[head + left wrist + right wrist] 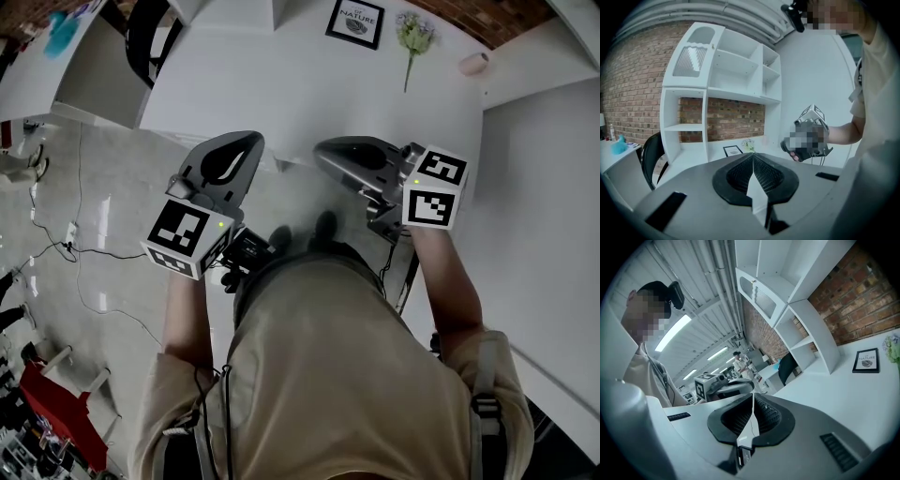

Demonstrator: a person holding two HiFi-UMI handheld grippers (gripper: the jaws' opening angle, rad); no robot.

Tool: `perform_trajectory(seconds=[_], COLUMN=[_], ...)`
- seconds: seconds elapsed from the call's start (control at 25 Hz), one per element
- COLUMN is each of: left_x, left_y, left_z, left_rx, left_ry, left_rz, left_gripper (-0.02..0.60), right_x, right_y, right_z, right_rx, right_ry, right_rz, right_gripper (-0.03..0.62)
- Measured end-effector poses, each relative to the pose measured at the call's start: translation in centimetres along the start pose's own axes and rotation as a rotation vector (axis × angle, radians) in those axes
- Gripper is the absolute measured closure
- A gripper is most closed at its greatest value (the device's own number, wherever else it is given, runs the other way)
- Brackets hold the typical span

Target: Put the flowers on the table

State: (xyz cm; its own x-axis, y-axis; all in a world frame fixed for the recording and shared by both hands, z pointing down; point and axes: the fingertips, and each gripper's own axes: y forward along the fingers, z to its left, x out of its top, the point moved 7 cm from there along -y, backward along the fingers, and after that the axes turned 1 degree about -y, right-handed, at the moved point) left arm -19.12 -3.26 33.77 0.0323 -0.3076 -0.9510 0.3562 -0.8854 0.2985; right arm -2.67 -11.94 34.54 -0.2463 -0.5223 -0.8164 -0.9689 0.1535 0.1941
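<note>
Now, flowers (413, 36) lying flat, on white table (281, 94)

We've got a curved white tabletop (281, 84) at the far side, backed by a plain white wall (811, 79) on the right. Down to the left there's glossy pale floor (103, 206), with thin black cables (94, 251) trailing across it. A tall white shelving unit (717, 93) stands against a red brick wall (633, 84), with a black chair (649, 157) just left of it. Overhead we see grey pipes (719, 282) and long strip lights (675, 331) running away into a big open hall.
</note>
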Motion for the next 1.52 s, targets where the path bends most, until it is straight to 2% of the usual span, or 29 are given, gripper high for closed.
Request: perform_trajectory(seconds=[0.84, 1.16, 1.52], left_x=[-1.0, -2.0, -1.5], left_y=[-4.4, -4.4, -3.6], left_z=[0.9, 0.3, -1.7], left_rx=[-0.124, -0.194, -0.25], left_ry=[0.051, 0.056, 0.089], left_rz=[-0.013, 0.001, 0.008], left_gripper=[0.571, 0.571, 0.571], right_x=[-1.9, -3.8, -4.9], right_y=[2.4, 1.7, -0.5], right_z=[6.2, 7.5, 8.3], right_rx=[-0.122, -0.186, -0.23], right_ry=[-0.062, -0.046, -0.024], right_rz=[-0.098, -0.116, -0.151], right_gripper=[0.566, 0.566, 0.568])
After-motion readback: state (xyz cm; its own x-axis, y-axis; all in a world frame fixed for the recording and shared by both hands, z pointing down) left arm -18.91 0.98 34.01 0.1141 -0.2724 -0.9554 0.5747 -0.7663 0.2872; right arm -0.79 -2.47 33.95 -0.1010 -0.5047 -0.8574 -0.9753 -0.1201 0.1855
